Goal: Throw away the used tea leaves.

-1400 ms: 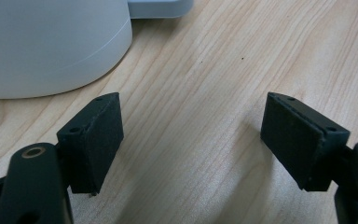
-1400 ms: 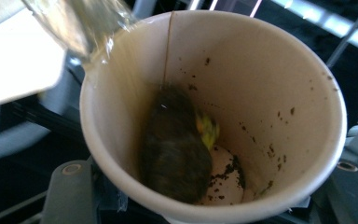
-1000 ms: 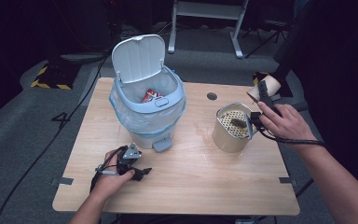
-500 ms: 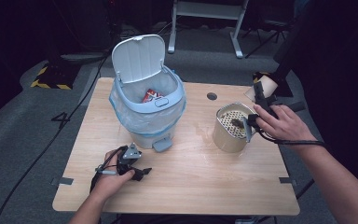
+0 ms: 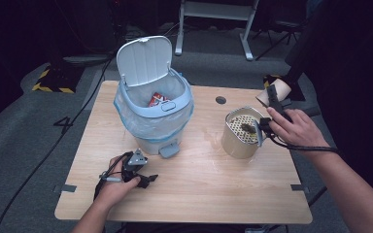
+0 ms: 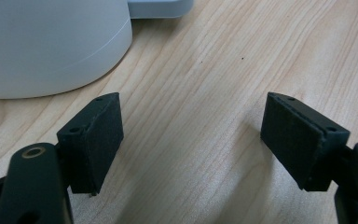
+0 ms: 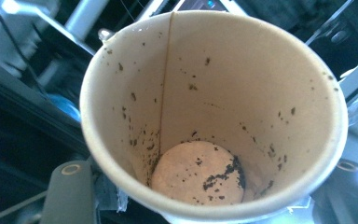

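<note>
Right claw clamped on a paper cup flecked with tea dregs, held tipped just beside the metal strainer tin, left claw gaping on the wooden surface near the blue bin

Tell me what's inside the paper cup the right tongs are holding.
The paper cup holds no liquid: dark specks cling to its walls and a small dark clump lies on its bottom. Its rim hides the near inner wall.
</note>
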Motion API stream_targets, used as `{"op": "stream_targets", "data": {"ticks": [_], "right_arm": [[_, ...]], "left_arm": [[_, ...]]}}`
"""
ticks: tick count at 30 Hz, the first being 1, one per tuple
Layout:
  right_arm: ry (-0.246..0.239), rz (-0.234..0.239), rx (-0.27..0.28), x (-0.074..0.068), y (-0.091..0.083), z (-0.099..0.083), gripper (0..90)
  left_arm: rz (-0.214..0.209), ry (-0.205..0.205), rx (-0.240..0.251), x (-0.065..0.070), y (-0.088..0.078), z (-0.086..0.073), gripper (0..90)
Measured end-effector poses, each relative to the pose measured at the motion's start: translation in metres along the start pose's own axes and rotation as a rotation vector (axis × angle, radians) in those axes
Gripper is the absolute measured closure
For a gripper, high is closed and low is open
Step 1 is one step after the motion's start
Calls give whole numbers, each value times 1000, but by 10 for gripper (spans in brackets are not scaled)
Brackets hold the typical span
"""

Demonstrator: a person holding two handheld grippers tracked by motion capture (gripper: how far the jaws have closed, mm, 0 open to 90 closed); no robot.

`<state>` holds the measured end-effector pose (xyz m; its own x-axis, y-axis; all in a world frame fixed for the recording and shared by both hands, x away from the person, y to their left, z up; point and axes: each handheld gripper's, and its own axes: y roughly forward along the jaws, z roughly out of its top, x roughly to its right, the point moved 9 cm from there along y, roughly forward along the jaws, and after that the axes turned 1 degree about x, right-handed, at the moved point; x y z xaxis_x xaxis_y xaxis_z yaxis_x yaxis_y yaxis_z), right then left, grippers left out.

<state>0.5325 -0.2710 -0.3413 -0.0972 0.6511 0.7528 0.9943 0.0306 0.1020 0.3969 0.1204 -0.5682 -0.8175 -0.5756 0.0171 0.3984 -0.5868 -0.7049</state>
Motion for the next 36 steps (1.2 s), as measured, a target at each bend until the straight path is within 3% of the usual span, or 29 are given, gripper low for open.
{"op": "stream_targets", "data": {"ticks": [1,3,6,8,11,12,15,16,17,21,23,27,32,36], "right_arm": [[51,25,7,-2,1,-1,340],[213,99,34,-6,4,-4,338],[402,189,63,-11,9,-11,336],[553,263,93,-16,12,-14,335],[703,346,123,-21,12,-18,333],[810,394,156,-24,12,-18,332],[1011,476,207,-29,11,-19,332],[1119,523,238,-31,9,-18,331],[1197,557,259,-33,8,-17,332],[1418,656,347,-34,4,-16,330],[1570,735,420,-32,0,-13,328],[1724,830,513,-28,-7,-11,323],[1827,930,576,-24,-15,-7,317],[1858,965,603,-18,-20,-7,316]], "left_arm": [[0,0,0,0,0,0,214],[0,0,0,0,0,0,214],[0,0,0,0,0,0,214],[0,0,0,0,0,0,214],[-1,-1,0,0,0,0,214],[-1,-1,0,0,0,0,214],[0,0,0,0,0,0,214],[0,0,0,0,0,0,214],[0,0,0,0,0,0,214],[1,0,0,0,0,0,214],[-1,0,0,0,0,0,214],[-1,-1,0,0,0,0,213],[0,-1,-1,0,0,0,214],[-1,-2,0,0,0,0,213]]}}
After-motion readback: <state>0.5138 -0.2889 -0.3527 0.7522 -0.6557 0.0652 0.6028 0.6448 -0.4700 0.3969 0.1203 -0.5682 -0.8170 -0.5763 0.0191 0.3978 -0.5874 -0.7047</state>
